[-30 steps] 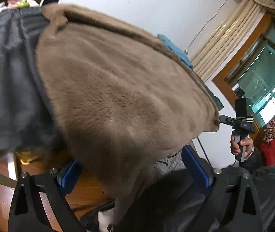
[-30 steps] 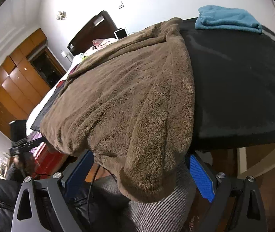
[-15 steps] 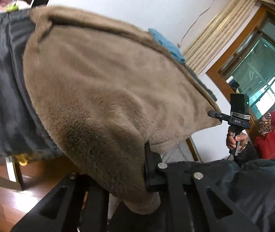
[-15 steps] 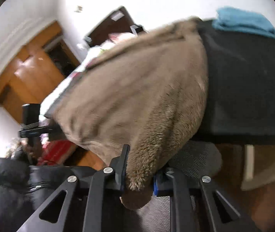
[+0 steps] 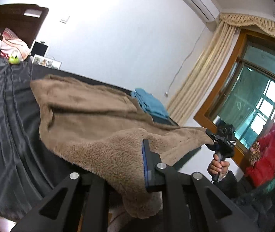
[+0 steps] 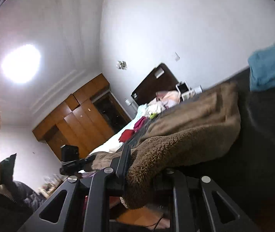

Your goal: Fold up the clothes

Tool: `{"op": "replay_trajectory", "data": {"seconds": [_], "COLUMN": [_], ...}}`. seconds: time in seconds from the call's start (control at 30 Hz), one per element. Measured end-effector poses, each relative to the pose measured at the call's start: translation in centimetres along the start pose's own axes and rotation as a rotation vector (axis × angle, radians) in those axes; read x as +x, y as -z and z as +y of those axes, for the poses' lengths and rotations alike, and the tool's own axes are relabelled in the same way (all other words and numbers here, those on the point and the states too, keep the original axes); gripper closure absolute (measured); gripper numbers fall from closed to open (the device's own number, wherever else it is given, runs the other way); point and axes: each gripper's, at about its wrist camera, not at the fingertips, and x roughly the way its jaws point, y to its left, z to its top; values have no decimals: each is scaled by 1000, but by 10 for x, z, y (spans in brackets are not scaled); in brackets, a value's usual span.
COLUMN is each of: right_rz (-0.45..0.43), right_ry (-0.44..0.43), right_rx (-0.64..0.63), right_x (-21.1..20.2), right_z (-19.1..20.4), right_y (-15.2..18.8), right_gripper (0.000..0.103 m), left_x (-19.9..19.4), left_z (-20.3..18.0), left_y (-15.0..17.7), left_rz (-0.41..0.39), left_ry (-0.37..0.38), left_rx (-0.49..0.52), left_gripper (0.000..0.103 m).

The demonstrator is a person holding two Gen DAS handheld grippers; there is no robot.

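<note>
Fleece hem [image 5: 118, 154] now higher, off bed edge [image 5: 11, 154]

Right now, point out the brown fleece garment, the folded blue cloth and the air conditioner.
brown fleece garment [image 5: 91, 119], left wrist view, upper surface.
folded blue cloth [image 6: 268, 67], right wrist view, middle.
air conditioner [image 5: 193, 0], left wrist view, front panel.

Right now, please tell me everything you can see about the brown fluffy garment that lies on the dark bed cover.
The brown fluffy garment looks like thick plush fleece, plain tan-brown, with a smoother folded part farther back. It lies spread over the dark bed cover, and its near edge is raised off the bed. The left gripper is shut on one near corner and the right gripper on the other; a short flap hangs below each. A blue folded cloth lies beyond it, seemingly apart from it.
</note>
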Motion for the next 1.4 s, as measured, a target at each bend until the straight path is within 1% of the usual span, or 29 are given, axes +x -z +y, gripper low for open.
{"op": "replay_trajectory", "data": {"seconds": [0.13, 0.27, 0.43, 0.57, 0.7, 0.8, 0.93, 1.03, 1.13, 1.27, 1.4], "right_rz": [-21, -36, -44, -33, -2, 23, 76, 123, 151, 180, 195], "right_ry": [73, 152, 248, 302, 366, 397, 467, 502, 527, 547, 566], "right_rx": [-73, -127, -179, -171, -157, -117, -77, -21, 16, 35, 25], "right_x": [17, 30, 60, 99, 141, 174, 218, 245, 260, 270, 282], "right_z": [13, 21, 20, -1, -29, -62, -111, -151, -183, -210, -220], "right_y": [-30, -61, -105, -142, -170, -189, -204, -204, -198, -187, -187], "right_gripper": [83, 83, 83, 83, 83, 83, 83, 83, 83, 83, 83], "left_x": [4, 4, 28, 58, 99, 131, 173, 203, 223, 237, 246], "left_z": [9, 14, 33, 65, 104, 133, 174, 201, 218, 225, 228], "left_y": [-27, -58, -106, -143, -175, -190, -201, -201, -196, -190, -187], "left_rz": [-38, -68, -94, -100, -75, -53, -15, 15, 45, 76, 94], "left_ry": [-9, -28, -64, -90, -147, -195, -248, -292, -327, -380, -453], "left_rx": [-43, -39, -41, -95, -166, -213, -275, -305, -316, -289, -239], "left_gripper": [91, 91, 91, 91, 91, 91, 91, 91, 91, 91, 91]}}
